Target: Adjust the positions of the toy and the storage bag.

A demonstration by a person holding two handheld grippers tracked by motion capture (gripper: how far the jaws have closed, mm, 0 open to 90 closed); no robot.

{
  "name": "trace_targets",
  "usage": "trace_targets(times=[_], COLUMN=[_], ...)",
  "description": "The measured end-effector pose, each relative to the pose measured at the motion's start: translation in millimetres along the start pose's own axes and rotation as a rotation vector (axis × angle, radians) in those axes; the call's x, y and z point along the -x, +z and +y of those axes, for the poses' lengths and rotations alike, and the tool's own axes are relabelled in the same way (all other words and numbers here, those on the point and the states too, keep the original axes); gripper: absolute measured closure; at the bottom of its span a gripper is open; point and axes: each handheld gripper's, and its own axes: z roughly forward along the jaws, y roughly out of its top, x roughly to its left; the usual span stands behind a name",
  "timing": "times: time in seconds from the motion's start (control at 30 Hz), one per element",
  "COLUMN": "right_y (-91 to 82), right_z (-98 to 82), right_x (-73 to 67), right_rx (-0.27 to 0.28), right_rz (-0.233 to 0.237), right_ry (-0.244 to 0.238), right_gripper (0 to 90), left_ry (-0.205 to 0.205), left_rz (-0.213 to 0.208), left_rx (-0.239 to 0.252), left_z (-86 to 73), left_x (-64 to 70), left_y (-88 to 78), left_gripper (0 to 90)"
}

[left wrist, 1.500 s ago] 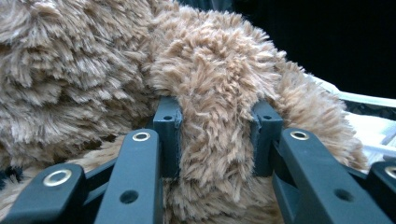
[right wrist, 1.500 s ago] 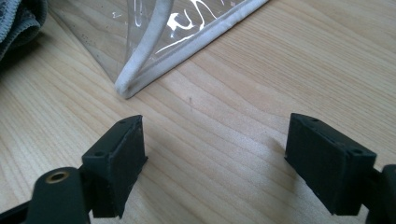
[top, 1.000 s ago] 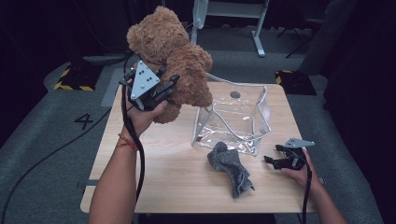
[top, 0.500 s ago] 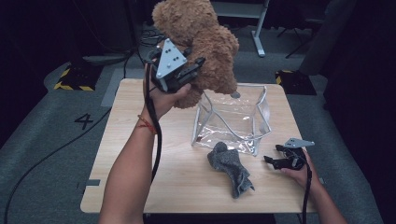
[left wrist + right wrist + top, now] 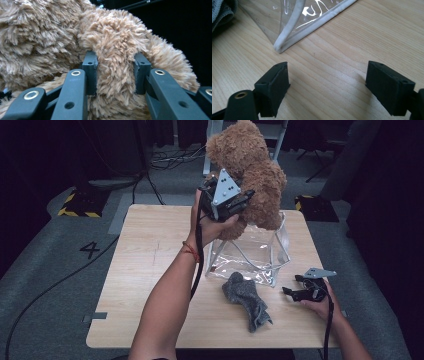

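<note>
- One bear is the thing in hand: it hangs in the air above the far left part of the bag, no longer over the table's left side as a second ago.
- Its lower body now sits just over the bag's open top; I cannot tell if it already touches the rim.
- The left gripper holds the bear. In the left gripper view a thick fold of fur is pressed between both pads, so the jaws are closed on the bear, and this grip is the same as before.
- The left hand has carried the bear to the right and away from the person, toward the bag.
- I judge that the carry is almost done and the next move is to lower the bear into the bag. The opening looks narrow for such a wide toy, so it may catch on the rim.
- The right gripper rests on the table near the bag's right corner, unmoved, jaws wide open with nothing between them.
- A grey cloth lies in front of the bag, in the same place.
</note>
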Motion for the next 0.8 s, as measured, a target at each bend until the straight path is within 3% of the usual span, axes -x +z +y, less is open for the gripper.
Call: trace_targets(times=[0.13, 0.33, 0.43, 0.57, 0.7, 0.8], right_y=[0.1, 0.0, 0.0, 0.0, 0.0, 0.0], right_z=[0.0, 0.1, 0.1, 0.0, -0.1, -0.1], right_x=[0.0, -0.1, 0.0, 0.0, 0.2, 0.1], right_rx=[0.000, -0.001, 0.000, 0.000, 0.001, 0.000], right_rz=[0.000, 0.001, 0.001, 0.001, 0.003, 0.001], right_ry=[0.000, 0.001, 0.001, -0.001, 0.001, -0.001], right_gripper=[19.3, 19.3, 19.3, 19.2, 19.2, 19.3], left_ry=[-0.019, 0.001, -0.014, 0.011, 0.001, -0.010], left_rz=[-0.005, -0.003, 0.006, 0.038, 0.064, 0.057], left_rx=[-0.001, -0.021, -0.029, -0.049, -0.046, -0.049], left_z=[-3.5, -5.2, -6.7, -5.8, -4.8, -4.6], left_x=[1.2, 5.4, -0.2, -6.8, -12.6, -12.2], left_y=[12.7, 27.8, 32.0, 31.2, 30.5, 37.2], left_gripper=[64.1, 64.2, 64.2, 64.3, 64.3, 64.3])
